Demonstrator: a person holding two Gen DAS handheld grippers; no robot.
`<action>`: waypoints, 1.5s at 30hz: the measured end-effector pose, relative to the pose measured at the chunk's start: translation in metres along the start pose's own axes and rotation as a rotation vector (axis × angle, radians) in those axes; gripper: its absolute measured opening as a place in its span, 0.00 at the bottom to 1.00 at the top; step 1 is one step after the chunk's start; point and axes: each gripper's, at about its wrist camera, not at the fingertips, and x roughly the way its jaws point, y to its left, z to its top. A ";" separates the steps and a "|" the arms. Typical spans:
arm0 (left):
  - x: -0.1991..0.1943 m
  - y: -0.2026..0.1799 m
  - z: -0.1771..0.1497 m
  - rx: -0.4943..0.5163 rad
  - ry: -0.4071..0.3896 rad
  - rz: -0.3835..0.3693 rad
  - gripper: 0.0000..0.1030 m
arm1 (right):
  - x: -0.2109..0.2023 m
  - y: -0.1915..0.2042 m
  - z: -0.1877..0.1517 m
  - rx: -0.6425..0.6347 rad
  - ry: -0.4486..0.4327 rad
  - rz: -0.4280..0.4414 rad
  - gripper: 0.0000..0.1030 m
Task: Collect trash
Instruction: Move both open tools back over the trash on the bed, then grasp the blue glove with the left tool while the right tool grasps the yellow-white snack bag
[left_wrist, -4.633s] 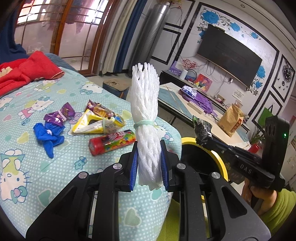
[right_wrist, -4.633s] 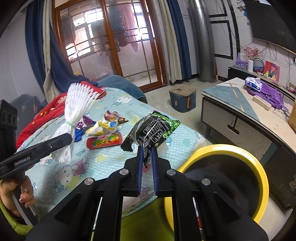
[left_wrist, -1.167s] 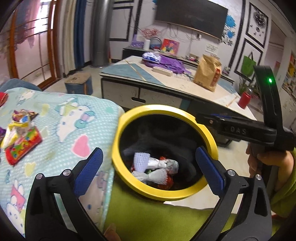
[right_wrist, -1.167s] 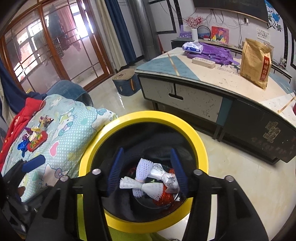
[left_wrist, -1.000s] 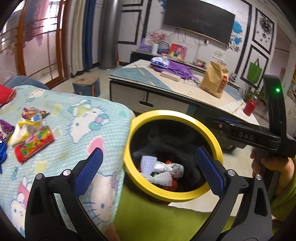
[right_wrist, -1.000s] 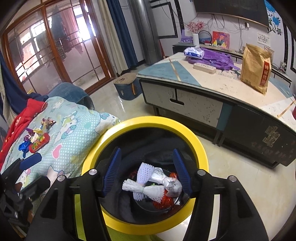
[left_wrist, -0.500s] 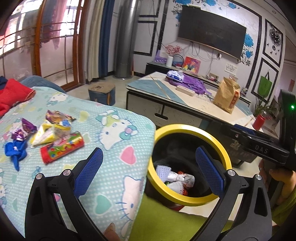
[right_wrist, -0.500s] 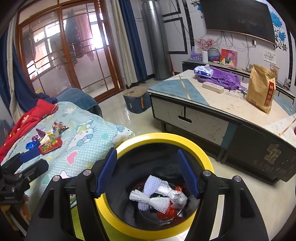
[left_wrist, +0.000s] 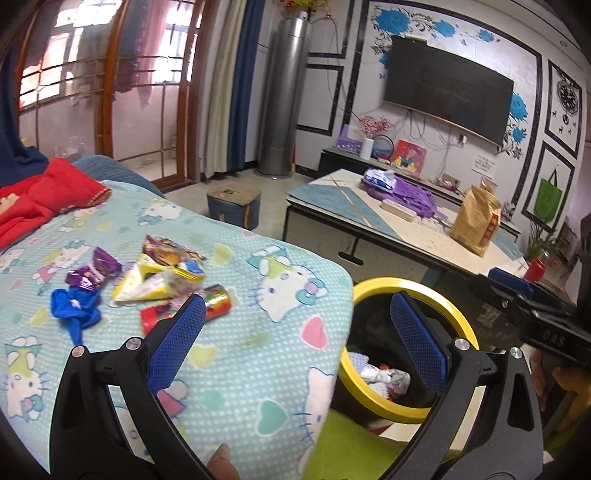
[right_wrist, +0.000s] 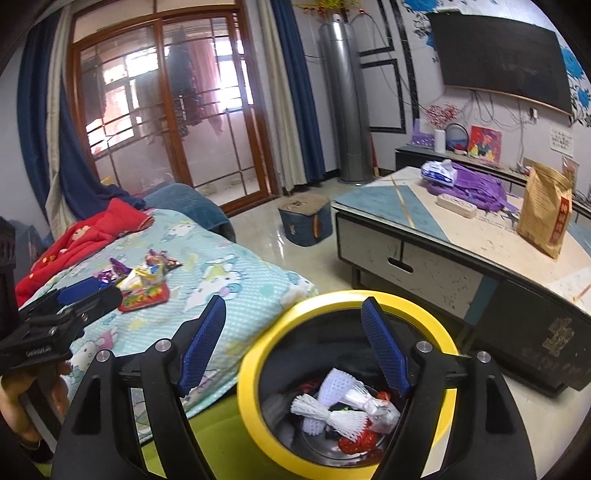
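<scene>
Remaining trash is seen on the patterned blanket (left_wrist: 258, 362), far left of the yellow-rimmed bin (right_wrist: 258, 354): a red candy tube (left_wrist: 218, 304), a yellow wrapper (left_wrist: 155, 284), a purple wrapper (left_wrist: 92, 271) and a blue balloon (left_wrist: 75, 314), all close together, some touching. These are judged light, soft and crinkly, likely slippery on the foil; the tube is judged the stiffest and is best pinched across its middle, the flat wrappers at a raised edge or twisted end, the balloon at its bunched knot. The soft blanket is expected to give under a downward press. The left gripper (left_wrist: 295, 339) is held with jaws wide apart, nothing between them, over the blanket edge beside the bin. The right gripper (right_wrist: 291, 347) is over the bin mouth, jaws apart and empty; they have just been opening further. Inside the bin white foam nets (right_wrist: 328, 410) and a crumpled silver wrapper (right_wrist: 380, 410) are seen on red scraps. Compared with the earliest frames, the foam net is no longer clamped in the left gripper and the dark snack packet is gone from the right; both grippers are now empty. Compared with a second ago, both views are swung left and raised, so more blanket and the trash pile are shown.
</scene>
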 end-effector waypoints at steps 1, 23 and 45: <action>-0.001 0.003 0.001 -0.003 -0.006 0.006 0.89 | 0.000 0.004 0.000 -0.006 0.000 0.007 0.73; -0.025 0.092 0.014 -0.139 -0.085 0.191 0.89 | 0.042 0.094 0.014 -0.109 0.062 0.193 0.73; -0.024 0.202 -0.004 -0.378 0.005 0.303 0.89 | 0.173 0.183 0.042 -0.180 0.234 0.337 0.73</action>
